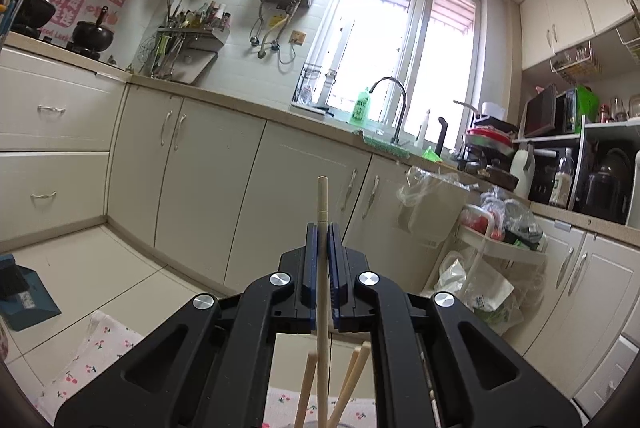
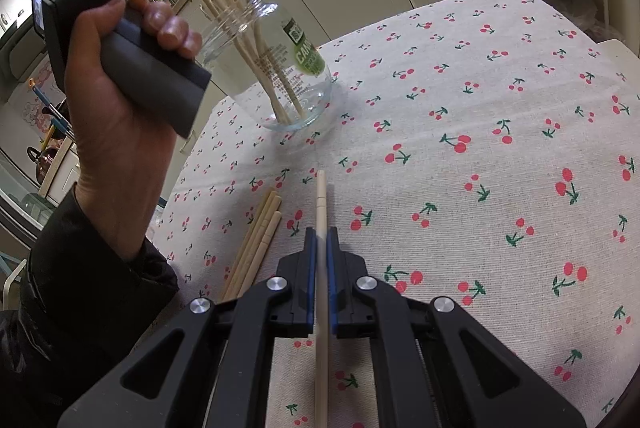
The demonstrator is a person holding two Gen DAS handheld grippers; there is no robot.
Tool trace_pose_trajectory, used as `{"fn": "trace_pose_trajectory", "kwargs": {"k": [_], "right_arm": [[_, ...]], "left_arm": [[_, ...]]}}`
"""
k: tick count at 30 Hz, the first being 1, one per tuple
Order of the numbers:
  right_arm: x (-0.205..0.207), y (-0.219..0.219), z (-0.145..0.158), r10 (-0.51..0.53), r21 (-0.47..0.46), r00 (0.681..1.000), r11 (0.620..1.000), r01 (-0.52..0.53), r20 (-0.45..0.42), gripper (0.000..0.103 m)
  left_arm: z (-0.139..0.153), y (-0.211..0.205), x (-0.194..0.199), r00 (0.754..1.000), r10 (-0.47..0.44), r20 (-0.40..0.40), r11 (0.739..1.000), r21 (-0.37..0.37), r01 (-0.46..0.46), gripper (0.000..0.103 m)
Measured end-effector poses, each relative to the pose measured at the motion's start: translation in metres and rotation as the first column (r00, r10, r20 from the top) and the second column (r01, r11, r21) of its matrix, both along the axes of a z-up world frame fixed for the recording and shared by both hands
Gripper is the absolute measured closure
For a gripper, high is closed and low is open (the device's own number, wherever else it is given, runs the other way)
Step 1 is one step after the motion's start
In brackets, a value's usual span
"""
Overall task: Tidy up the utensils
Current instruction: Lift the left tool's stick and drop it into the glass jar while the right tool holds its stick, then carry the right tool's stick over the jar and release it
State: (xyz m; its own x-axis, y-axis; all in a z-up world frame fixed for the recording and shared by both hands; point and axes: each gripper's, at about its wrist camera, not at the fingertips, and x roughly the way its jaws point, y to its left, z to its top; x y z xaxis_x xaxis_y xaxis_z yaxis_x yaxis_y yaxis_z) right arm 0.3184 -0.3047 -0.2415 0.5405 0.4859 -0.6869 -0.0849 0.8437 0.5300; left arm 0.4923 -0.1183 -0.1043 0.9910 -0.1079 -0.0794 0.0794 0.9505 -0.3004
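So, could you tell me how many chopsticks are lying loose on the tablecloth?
3 chopsticks lie side by side on the tablecloth, just left of the right gripper; its body hides their lower ends, so another may be hidden.

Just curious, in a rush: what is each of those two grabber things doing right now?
Left gripper: closed on a chopstick, above the glass jar.
Right gripper: closed on another chopstick, over the table.

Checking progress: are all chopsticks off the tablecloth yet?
No: several loose chopsticks lie on the tablecloth, near the glass jar.
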Motion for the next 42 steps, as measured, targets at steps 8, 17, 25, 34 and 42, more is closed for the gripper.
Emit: {"fn": "trace_pose_trajectory", "kwargs": {"k": [8, 17, 25, 34, 42], "right_arm": [[-0.001, -0.001, 0.0, -0.001, 0.001, 1.0, 1.0, 0.001, 0.002, 0.097], [-0.002, -0.003, 0.002, -0.012, 0.008, 1.0, 1.0, 0.012, 0.009, 0.097], [-0.012, -0.012, 0.012, -0.061, 0.025, 0.996, 0.998, 0.059, 0.068, 0.097], [-0.004, -0.012, 0.079, -0.153, 0.091, 0.942, 0.987, 0.131, 0.3, 0.097], [0.044, 0.017, 0.151, -0.182, 0.085, 0.836, 0.983, 0.162, 0.518, 0.097]], "left_arm": [[-0.014, -0.009, -0.021, 0.998, -0.056, -0.026, 0.992, 0.108, 0.058, 0.098], [-0.032, -0.004, -0.04, 0.985, -0.099, -0.14, 0.973, 0.194, 0.125, 0.093], [-0.032, 0.015, -0.072, 0.986, -0.059, -0.159, 0.971, 0.221, 0.094, 0.031], [-0.074, 0.083, -0.096, 0.936, -0.059, -0.347, 0.997, 0.03, 0.074, 0.021], [-0.12, 0.109, -0.101, 0.898, -0.088, -0.432, 0.993, -0.112, 0.043, 0.018]]}}
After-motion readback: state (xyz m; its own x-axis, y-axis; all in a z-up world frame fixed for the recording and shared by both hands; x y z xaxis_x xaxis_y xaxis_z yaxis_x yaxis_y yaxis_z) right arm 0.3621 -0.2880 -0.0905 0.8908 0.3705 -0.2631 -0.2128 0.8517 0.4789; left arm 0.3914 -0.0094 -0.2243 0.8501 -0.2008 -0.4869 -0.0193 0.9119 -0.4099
